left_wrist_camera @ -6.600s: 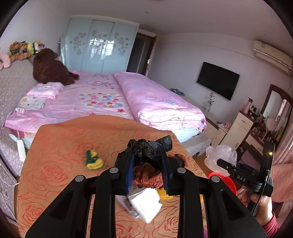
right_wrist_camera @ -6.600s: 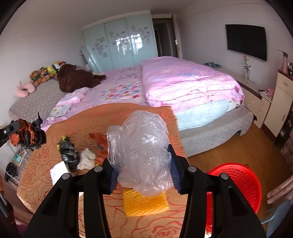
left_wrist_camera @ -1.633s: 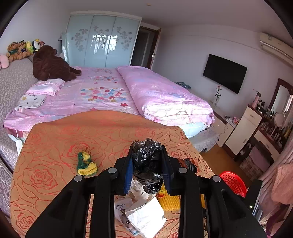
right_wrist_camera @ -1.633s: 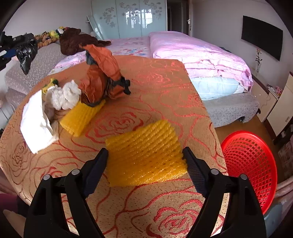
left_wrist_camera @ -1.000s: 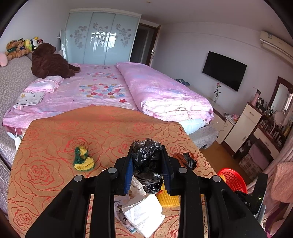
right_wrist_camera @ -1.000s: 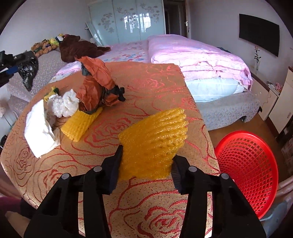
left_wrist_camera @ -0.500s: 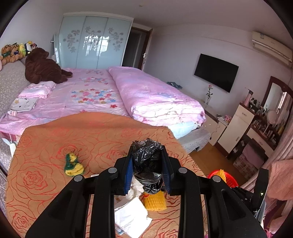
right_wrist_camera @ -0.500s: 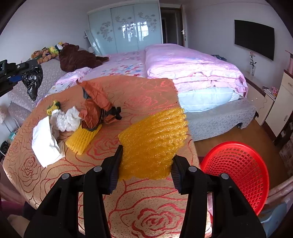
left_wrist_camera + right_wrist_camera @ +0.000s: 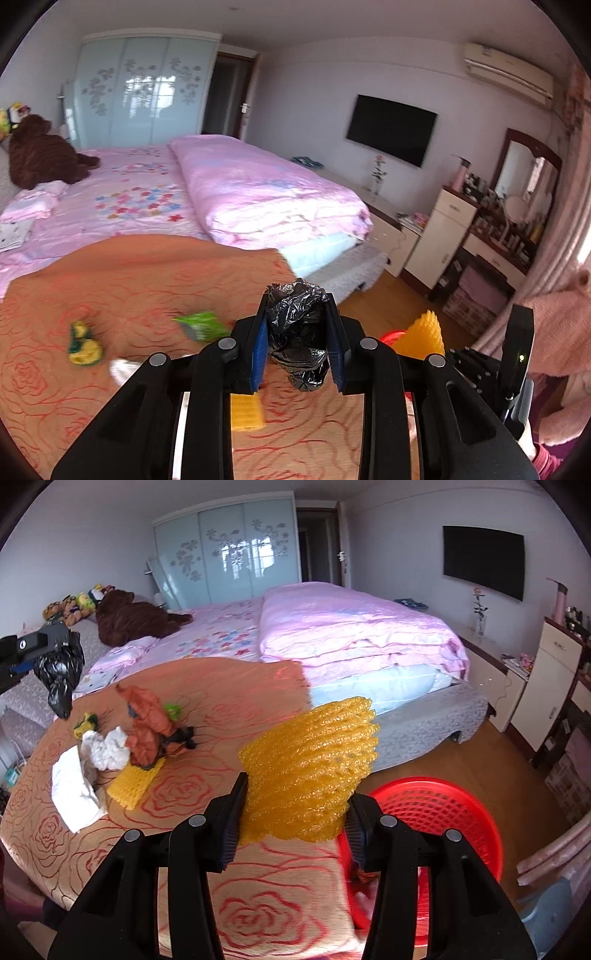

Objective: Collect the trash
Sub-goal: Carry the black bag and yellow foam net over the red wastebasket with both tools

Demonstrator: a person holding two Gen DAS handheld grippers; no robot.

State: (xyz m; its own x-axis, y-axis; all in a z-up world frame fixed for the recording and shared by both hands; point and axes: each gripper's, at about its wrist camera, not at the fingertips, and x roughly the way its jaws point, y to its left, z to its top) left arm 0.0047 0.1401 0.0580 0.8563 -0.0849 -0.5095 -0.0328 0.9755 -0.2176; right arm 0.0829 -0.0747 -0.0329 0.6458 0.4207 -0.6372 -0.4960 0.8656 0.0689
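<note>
My left gripper [image 9: 297, 334] is shut on a crumpled black plastic bag [image 9: 297, 332], held above the orange rose-patterned table [image 9: 110, 280]. From the right wrist view that same black plastic bag [image 9: 61, 679] hangs at the far left. My right gripper [image 9: 295, 812] is shut on a yellow foam net sheet [image 9: 314, 764], lifted over the table's right edge beside the red mesh basket [image 9: 454, 812]. On the table lie an orange-brown wrapper [image 9: 147, 727], white tissue [image 9: 109, 747], a white paper [image 9: 72, 794], another yellow foam net [image 9: 135, 782] and a green wrapper [image 9: 199, 325].
A pink bed [image 9: 332, 627] stands behind the table. White cabinets [image 9: 546, 686] and a dresser [image 9: 517, 229] line the right wall. A small yellow-green scrap [image 9: 83, 347] lies at the table's left. A person's pink sleeve [image 9: 561, 332] is at the right.
Both grippers have swung to the right with their loads. The yellow foam net has risen off the table and now sits closer to the red basket.
</note>
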